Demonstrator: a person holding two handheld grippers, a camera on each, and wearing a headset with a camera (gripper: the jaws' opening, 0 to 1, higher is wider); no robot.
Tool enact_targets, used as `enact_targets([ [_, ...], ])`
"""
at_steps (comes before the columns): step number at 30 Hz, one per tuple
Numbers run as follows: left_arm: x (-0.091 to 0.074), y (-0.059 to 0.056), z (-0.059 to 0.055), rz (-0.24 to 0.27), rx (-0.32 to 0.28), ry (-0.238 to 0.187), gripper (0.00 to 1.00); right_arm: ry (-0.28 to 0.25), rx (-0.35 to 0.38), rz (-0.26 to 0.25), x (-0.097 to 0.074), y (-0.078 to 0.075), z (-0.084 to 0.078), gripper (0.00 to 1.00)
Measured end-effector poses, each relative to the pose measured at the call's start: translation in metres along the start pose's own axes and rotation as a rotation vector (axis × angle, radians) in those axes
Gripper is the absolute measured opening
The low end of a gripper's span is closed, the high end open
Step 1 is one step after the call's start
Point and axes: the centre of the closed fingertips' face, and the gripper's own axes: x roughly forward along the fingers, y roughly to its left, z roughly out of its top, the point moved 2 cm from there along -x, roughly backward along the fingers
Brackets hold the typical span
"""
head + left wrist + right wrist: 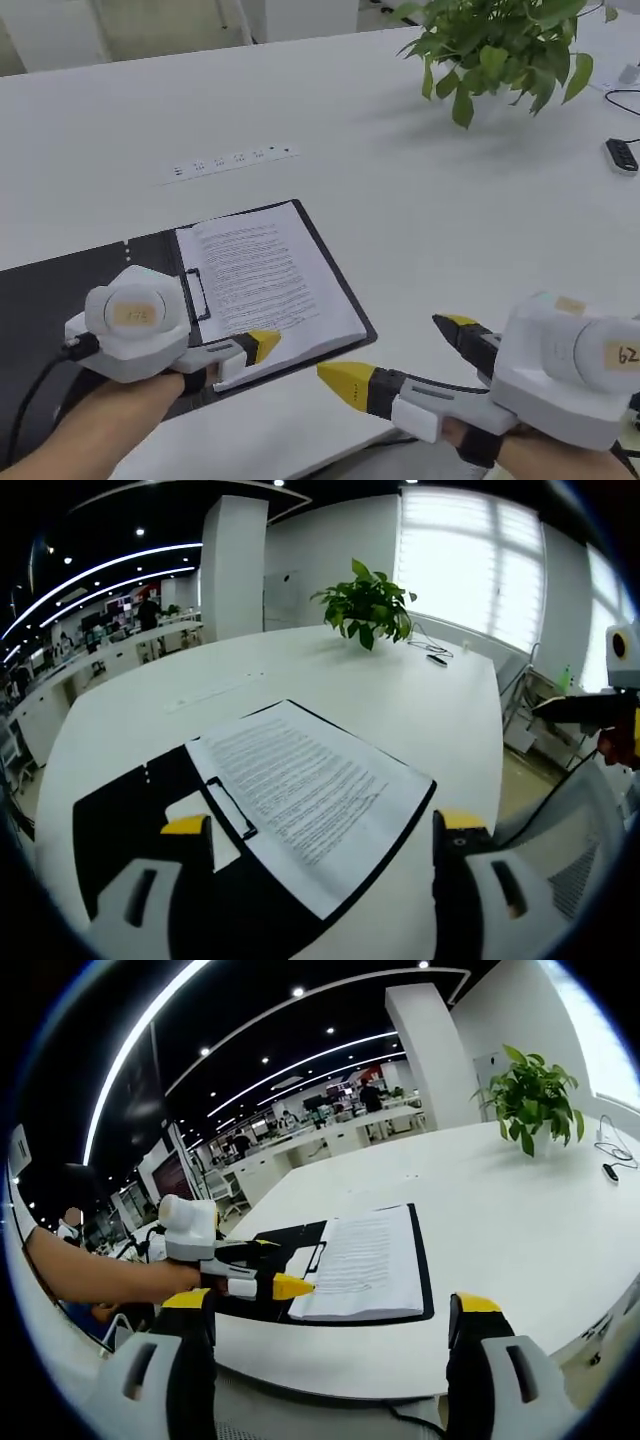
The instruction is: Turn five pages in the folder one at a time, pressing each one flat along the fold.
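Fingers spread, empty: left gripper (322, 825), right gripper (400, 352) | folder (270, 270) near left, right apart

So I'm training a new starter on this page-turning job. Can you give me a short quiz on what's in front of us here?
1. True or false: the right gripper has its fingers shut on a page.
2. What stands at the far side of the table? A) a plant B) a lamp C) a kettle
3. Fill in: the ___ gripper is held close to the printed pages in the open folder.
Key: 1 false, its fingers are open and off the folder; 2 A; 3 the left gripper.
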Motion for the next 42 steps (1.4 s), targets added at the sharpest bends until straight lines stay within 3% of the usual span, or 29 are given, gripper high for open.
enact_targets([
  [12,0.037,-0.019,-0.008,-0.061,0.039,0.037,0.84,-0.003,0.008,-0.024,-0.003,0.001,-0.006,0.96],
  [23,0.065,-0.035,-0.007,-0.094,0.057,0.014,0.75,-0.011,0.008,-0.035,0.000,0.004,-0.006,0.93],
  [37,0.093,-0.052,-0.008,-0.081,0.032,-0.003,0.69,0.006,0.023,-0.060,-0.002,0.002,-0.014,0.92],
  [42,0.101,-0.049,-0.016,-0.050,0.043,0.022,0.64,0.007,0.026,-0.066,-0.002,0.001,-0.014,0.92],
])
